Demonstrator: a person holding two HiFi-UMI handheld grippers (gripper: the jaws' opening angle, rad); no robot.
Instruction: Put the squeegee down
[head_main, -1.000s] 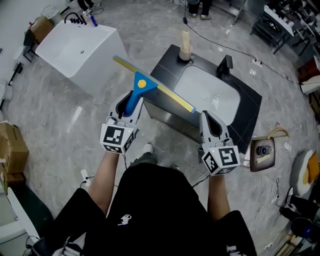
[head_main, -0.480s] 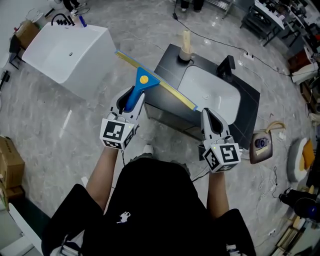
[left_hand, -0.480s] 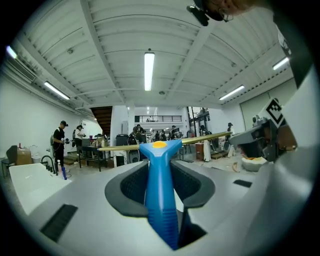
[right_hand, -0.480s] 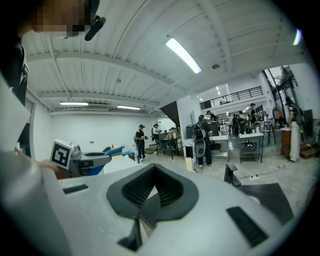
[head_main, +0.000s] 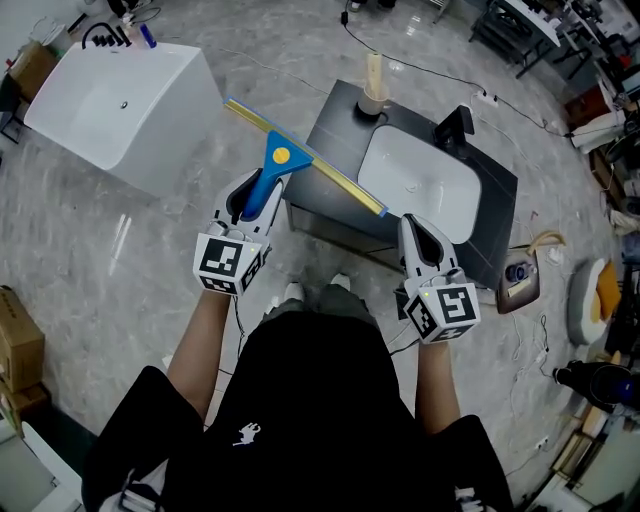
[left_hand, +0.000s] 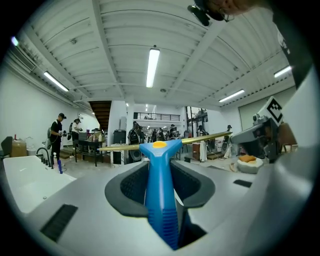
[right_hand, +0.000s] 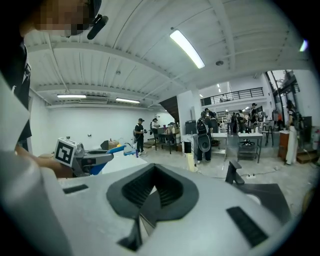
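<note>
A squeegee (head_main: 264, 182) with a blue handle, a yellow button and a long yellow blade is held in my left gripper (head_main: 254, 192), which is shut on the handle. The blade reaches from over the floor on the left to the front edge of the dark sink counter (head_main: 330, 120). In the left gripper view the blue handle (left_hand: 159, 170) runs up between the jaws of the left gripper (left_hand: 160, 189), blade level across the far end. My right gripper (head_main: 417, 230) hovers over the counter's front right, shut with nothing in it. The right gripper (right_hand: 154, 194) shows its pads together.
The counter holds a white basin (head_main: 420, 185), a black faucet (head_main: 452, 125) and a beige upright roll (head_main: 373, 82). A white tub (head_main: 110, 100) stands on the floor at the left. Cables and clutter (head_main: 525, 280) lie on the floor at the right.
Both grippers have shifted a little leftward along the counter's front, the squeegee still in the left one. The person has stepped, so the tub and counter sit differently in view.
</note>
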